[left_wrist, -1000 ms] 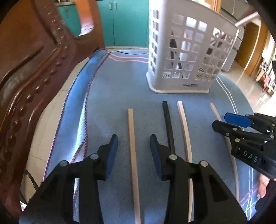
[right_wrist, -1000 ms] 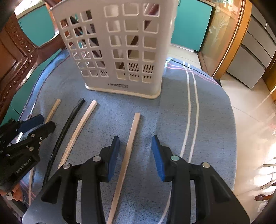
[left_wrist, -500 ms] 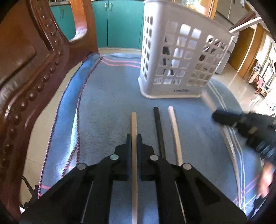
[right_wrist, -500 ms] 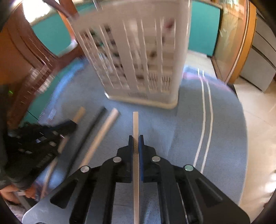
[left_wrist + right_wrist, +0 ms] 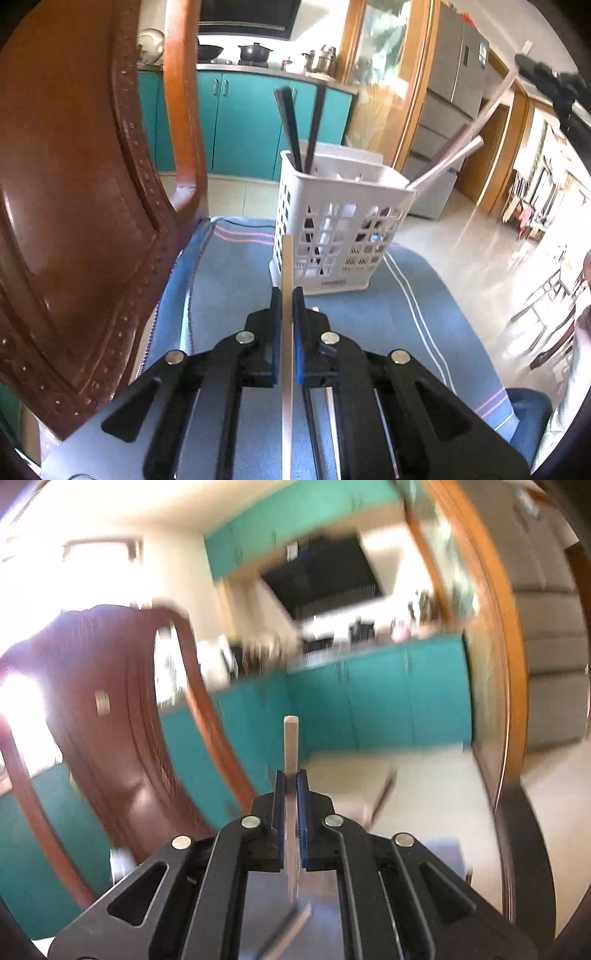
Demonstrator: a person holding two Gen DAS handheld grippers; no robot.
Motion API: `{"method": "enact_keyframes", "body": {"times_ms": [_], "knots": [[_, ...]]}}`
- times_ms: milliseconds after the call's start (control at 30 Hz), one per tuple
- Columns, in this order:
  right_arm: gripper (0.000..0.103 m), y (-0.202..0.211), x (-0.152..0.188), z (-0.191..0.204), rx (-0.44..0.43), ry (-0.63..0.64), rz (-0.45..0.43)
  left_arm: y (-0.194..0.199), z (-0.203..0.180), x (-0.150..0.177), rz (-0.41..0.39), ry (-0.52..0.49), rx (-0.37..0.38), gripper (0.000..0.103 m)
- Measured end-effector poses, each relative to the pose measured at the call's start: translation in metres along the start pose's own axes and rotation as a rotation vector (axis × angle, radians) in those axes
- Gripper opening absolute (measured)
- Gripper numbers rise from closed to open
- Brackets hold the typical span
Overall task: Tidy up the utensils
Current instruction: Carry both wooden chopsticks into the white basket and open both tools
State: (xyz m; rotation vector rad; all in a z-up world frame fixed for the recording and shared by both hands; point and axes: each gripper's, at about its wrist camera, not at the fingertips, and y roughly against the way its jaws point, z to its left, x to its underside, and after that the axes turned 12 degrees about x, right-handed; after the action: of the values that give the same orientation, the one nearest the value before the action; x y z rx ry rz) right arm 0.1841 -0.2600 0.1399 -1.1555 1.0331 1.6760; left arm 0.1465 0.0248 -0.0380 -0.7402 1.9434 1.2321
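Both sticks lifted off cloth | left tool clamps chopstick | right tool clamps stick | basket ahead

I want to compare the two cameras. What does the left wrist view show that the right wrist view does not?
Only the left wrist view shows the white basket with dark chopsticks standing in it, on the blue cloth.
Only the right wrist view, blurred, shows the upper teal cabinets.
Both show a light chopstick clamped between shut fingers, a wooden chair and lower teal cabinets.

Kitchen cabinets smearing in motion blur, right hand-held gripper blurring at the frame's edge, held chopstick running off the bottom edge.
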Motion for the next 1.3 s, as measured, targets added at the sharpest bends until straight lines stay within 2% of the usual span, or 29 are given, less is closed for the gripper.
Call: {"method": "enact_keyframes", "body": {"times_ms": [100,200,233,367,467,667,700,733,800,867,933,967,1033,1167,1233,1300], "knots": [[0.006,0.005,-0.012,0.009,0.085,0.002,-0.153,0.000,0.002,0.000,-0.011,0.005,-0.004,0.007],[0.006,-0.013,-0.009,0.007,0.164,0.022,-0.211,0.005,0.003,0.001,-0.029,0.000,-0.001,0.007],[0.006,-0.025,-0.005,0.005,0.168,0.029,-0.199,0.007,0.004,-0.001,-0.035,-0.001,0.001,0.007],[0.006,-0.071,0.016,-0.005,0.154,0.043,-0.045,0.025,-0.007,-0.023,-0.102,-0.030,0.007,0.007],[0.007,-0.094,0.026,-0.008,0.160,0.058,0.046,0.047,-0.020,-0.050,-0.194,-0.047,0.035,0.007],[0.008,-0.102,0.041,0.006,0.145,0.106,0.141,0.081,-0.047,-0.110,-0.407,-0.098,0.058,0.007],[0.015,-0.101,0.041,0.006,0.137,0.110,0.140,0.085,-0.049,-0.120,-0.448,-0.093,0.063,0.007],[0.033,-0.098,0.040,0.006,0.133,0.110,0.133,0.088,-0.050,-0.126,-0.477,-0.088,0.063,0.007],[0.055,-0.084,0.034,0.003,0.126,0.093,0.081,0.090,-0.051,-0.136,-0.540,-0.083,0.034,0.007],[0.055,-0.071,0.027,0.000,0.109,0.075,0.050,0.087,-0.050,-0.143,-0.580,-0.076,0.009,0.007],[0.055,-0.059,0.022,-0.006,0.053,0.055,0.053,0.080,-0.045,-0.147,-0.586,-0.058,-0.004,0.007],[0.055,-0.055,0.017,-0.008,-0.023,0.045,0.093,0.078,-0.042,-0.149,-0.587,-0.053,-0.015,0.007],[0.054,-0.050,0.014,-0.008,-0.107,0.072,0.176,0.068,-0.035,-0.155,-0.589,-0.039,-0.035,0.007],[0.053,-0.050,0.032,0.010,-0.145,0.227,0.307,0.054,-0.027,-0.160,-0.598,-0.029,-0.051,0.007],[0.053,-0.060,0.047,0.018,-0.174,0.258,0.368,0.046,-0.023,-0.160,-0.583,-0.018,-0.043,0.007],[0.053,-0.075,0.066,0.023,-0.153,0.287,0.445,0.032,-0.024,-0.155,-0.556,-0.010,-0.033,0.007]]}}
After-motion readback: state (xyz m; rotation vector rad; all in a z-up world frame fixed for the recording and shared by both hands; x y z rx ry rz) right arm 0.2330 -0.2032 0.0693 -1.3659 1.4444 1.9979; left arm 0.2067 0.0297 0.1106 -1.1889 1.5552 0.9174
